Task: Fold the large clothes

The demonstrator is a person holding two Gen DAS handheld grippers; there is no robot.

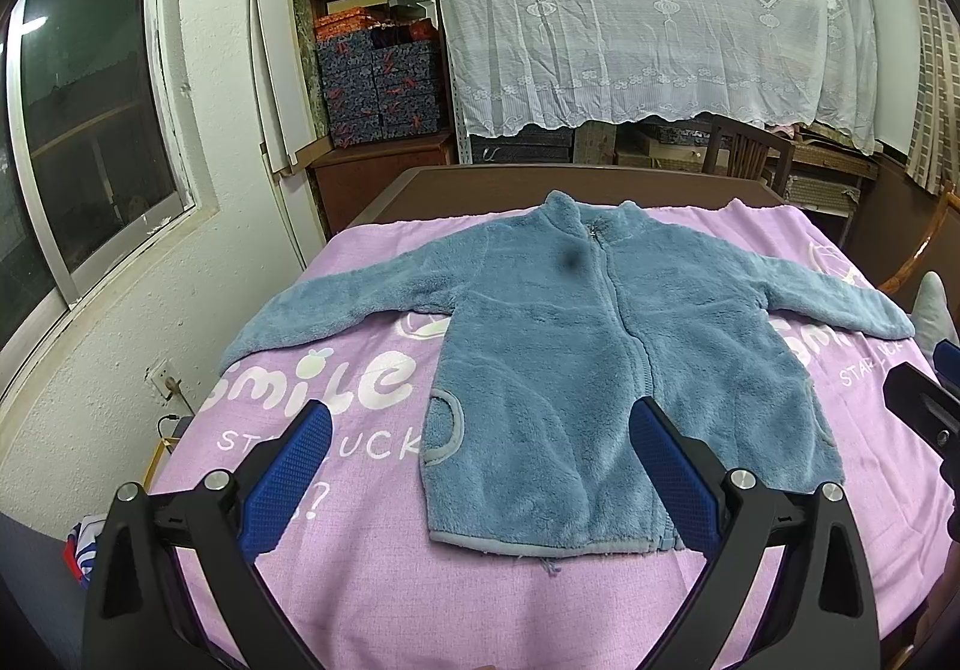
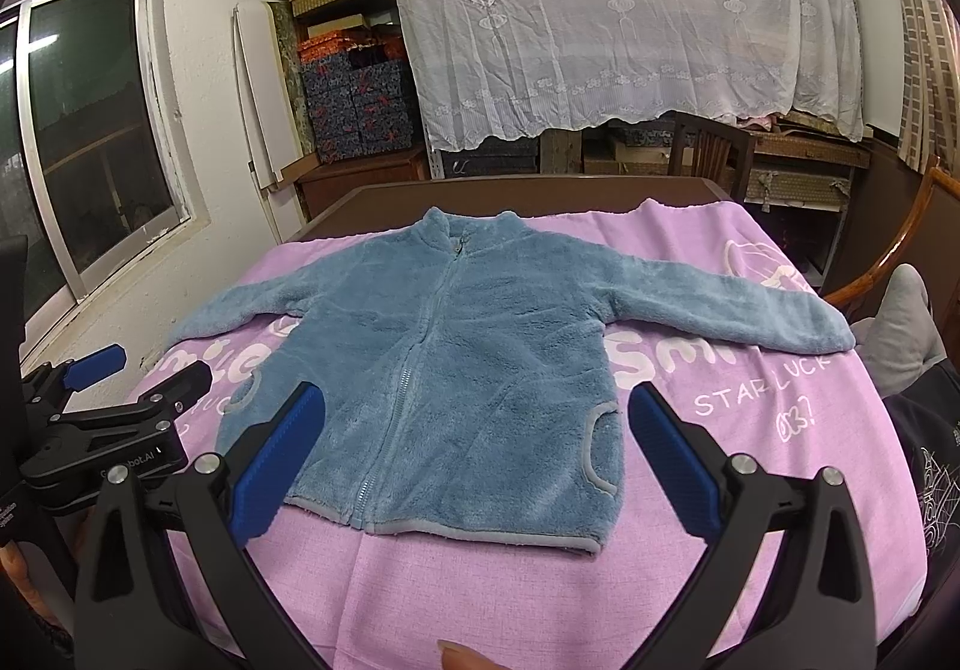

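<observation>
At the far left a single window (image 1: 90,117) sits in the white wall, and beside it a shelf holds a stack of woven and patterned boxes (image 1: 372,27). One blue fleece jacket (image 1: 576,346) lies flat and face up on the purple printed cloth (image 1: 360,580) that covers the table, zipped to the collar, with its two sleeves spread out to either side and its hem toward the cameras; two curved pocket openings show, one on each side of the zip. The left gripper (image 1: 480,460) is held above the near edge of the cloth, pointing at the jacket's lower half, its two blue-padded fingers (image 1: 288,478) spread wide with nothing between them. The right gripper (image 2: 477,454) is held alongside it in the same forward pose, just short of the hem, its two jaws likewise wide apart and empty. Neither gripper touches the fleece. Behind the table hangs one white lace curtain (image 1: 648,9), with one wooden chair (image 1: 750,153) below it to the right. In the right wrist view a fingertip (image 2: 462,657) shows at the bottom edge.
</observation>
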